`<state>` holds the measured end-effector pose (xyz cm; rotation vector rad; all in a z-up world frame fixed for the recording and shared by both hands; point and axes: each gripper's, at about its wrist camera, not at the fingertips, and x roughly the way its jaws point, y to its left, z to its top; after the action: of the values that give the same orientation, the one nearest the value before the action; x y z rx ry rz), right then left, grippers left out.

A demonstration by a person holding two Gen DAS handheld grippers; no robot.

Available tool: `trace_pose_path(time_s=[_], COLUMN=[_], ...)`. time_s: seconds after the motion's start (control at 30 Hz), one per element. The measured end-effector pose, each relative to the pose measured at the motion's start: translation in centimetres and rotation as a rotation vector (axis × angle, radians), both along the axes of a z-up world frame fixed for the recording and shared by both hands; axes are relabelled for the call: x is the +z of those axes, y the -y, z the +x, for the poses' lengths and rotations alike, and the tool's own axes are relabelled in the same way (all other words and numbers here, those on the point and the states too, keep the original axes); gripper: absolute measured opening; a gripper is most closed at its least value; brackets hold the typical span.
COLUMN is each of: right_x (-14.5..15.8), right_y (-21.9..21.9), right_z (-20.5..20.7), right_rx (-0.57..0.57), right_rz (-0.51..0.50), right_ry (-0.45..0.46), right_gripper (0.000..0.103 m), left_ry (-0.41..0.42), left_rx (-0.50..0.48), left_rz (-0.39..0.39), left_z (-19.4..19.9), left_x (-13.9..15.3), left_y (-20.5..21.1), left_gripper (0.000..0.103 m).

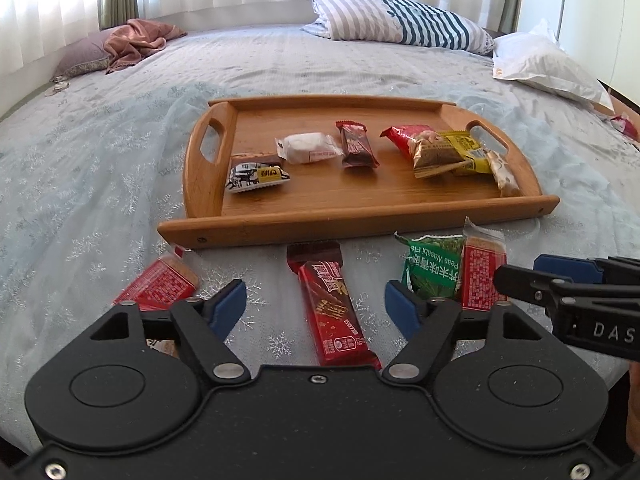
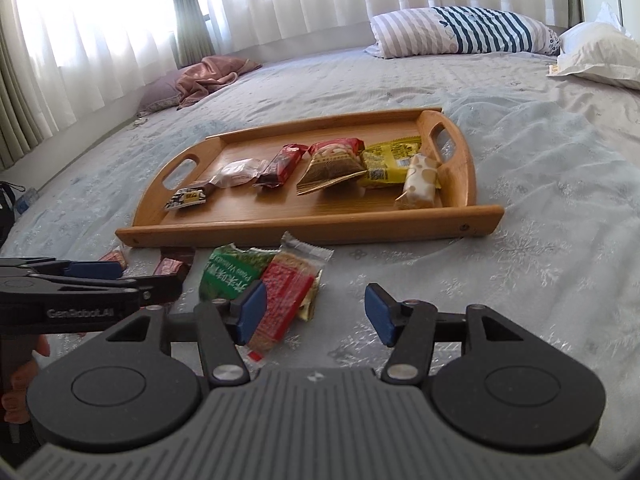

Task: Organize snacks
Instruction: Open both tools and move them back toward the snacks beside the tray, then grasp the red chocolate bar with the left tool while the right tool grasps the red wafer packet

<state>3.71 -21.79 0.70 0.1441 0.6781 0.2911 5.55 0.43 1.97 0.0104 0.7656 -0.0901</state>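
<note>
A wooden tray (image 1: pixel 328 216) (image 2: pixel 280 228) lies on the bed and holds several wrapped snacks. In front of it on the bedspread lie a red chocolate bar (image 1: pixel 332 308), a red cracker pack at the left (image 1: pixel 160 284), a green wasabi pea bag (image 1: pixel 434 268) (image 2: pixel 228 274) and a red cracker pack (image 1: pixel 480 272) (image 2: pixel 286 300). My left gripper (image 1: pixel 316 308) is open, its jaws on either side of the chocolate bar. My right gripper (image 2: pixel 312 312) is open and empty, just right of the red cracker pack.
The tray holds a black-and-white pack (image 1: pixel 256 176), a white cake (image 1: pixel 308 148), a brown bar (image 1: pixel 356 146), a peanut bag (image 1: pixel 428 148) and a yellow pack (image 1: pixel 468 152). Pillows (image 1: pixel 400 20) and a pink cloth (image 1: pixel 136 40) lie at the bed's far side.
</note>
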Motion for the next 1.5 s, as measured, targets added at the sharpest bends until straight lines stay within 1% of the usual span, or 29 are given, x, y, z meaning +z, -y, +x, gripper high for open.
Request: trace_pose_path(time_s=[0.03,0.1,0.13,0.17,0.2,0.23,0.27,0.33,0.47,0.73,0.83,0.9,0.93,1.0,1.03,1.1,1.2,1.27,1.37,1.43,1.5], right_x=[-0.1,-0.2,-0.3,-0.4,-0.5,-0.5,-0.5,-0.5,-0.5,-0.4,-0.4,-0.4,-0.4,-0.4,-0.5,-0.4,-0.2,-0.1,0.1,0.1,0.0], right_y=[-0.2,-0.4,-0.6,-0.7,-0.8,-0.8,-0.9,-1.2,-1.7,-2.8,-3.0,-3.2,-3.3,-3.3,-3.3,-3.1,-2.8,-2.7,-3.0,-3.4,-4.1], right_z=[-0.1,-0.1,0.0,0.1,0.1,0.2,0.2,0.2,0.2,0.5,0.6,0.7,0.8,0.9,0.9,0.9,0.9,0.8,0.4,0.2,0.1], right_rx=[0.002,0.007,0.009,0.010,0.010,0.012,0.013,0.018,0.029,0.049,0.049,0.044,0.038,0.026,0.019,0.005,-0.015,-0.023,-0.010,-0.001,0.005], right_rz=[0.002,0.003,0.002,-0.001,-0.003,-0.001,0.001,0.002,0.001,0.002,0.007,-0.001,-0.007,-0.010,-0.006,0.004,0.009,-0.002,-0.017,-0.032,-0.059], right_ry=[-0.003,-0.009,-0.012,-0.016,-0.019,-0.022,-0.024,-0.025,-0.024,-0.023,-0.023,-0.021,-0.022,-0.025,-0.027,-0.025,-0.019,-0.016,-0.011,-0.006,0.006], right_gripper=[0.070,0.070,0.070,0.070,0.070,0.070,0.070,0.070,0.070,0.069,0.062,0.051,0.049,0.040,0.037,0.027,0.023,0.023,0.034,0.034,0.041], left_ry=[-0.005,-0.021,-0.033,-0.042,-0.042,-0.038,-0.033,-0.024,-0.024,-0.005,0.006,0.012,0.014,0.018,0.019,0.021,0.021,0.021,0.019,0.019,0.018], left_rx=[-0.003,-0.007,-0.010,-0.014,-0.015,-0.015,-0.016,-0.017,-0.020,-0.016,-0.013,-0.010,-0.008,-0.006,-0.005,-0.004,-0.002,0.001,0.004,0.008,0.009], left_rz=[-0.003,-0.014,-0.020,-0.028,-0.034,-0.034,-0.028,-0.019,-0.035,-0.034,-0.032,-0.031,-0.032,-0.036,-0.036,-0.036,-0.037,-0.036,-0.037,-0.034,-0.035], left_z=[0.2,0.5,0.7,0.9,1.0,1.0,1.0,0.9,1.0,0.7,0.6,0.7,0.7,0.7,0.7,0.7,0.7,0.8,0.9,0.9,1.0], left_x=[-0.2,-0.7,-0.9,-1.2,-1.4,-1.4,-1.4,-1.2,-1.0,-0.4,-0.1,0.1,0.2,0.3,0.4,0.4,0.4,0.4,0.4,0.3,0.3], left_y=[0.0,-0.1,0.0,-0.1,-0.1,-0.1,0.0,0.0,-0.3,-0.7,-0.9,-1.0,-1.1,-1.2,-1.3,-1.3,-1.3,-1.4,-1.5,-1.5,-1.6], left_gripper=[0.066,0.055,0.043,0.040,0.040,0.036,0.029,0.023,0.023,0.023,0.023,0.023,0.023,0.023,0.023,0.023,0.023,0.023,0.023,0.023,0.023])
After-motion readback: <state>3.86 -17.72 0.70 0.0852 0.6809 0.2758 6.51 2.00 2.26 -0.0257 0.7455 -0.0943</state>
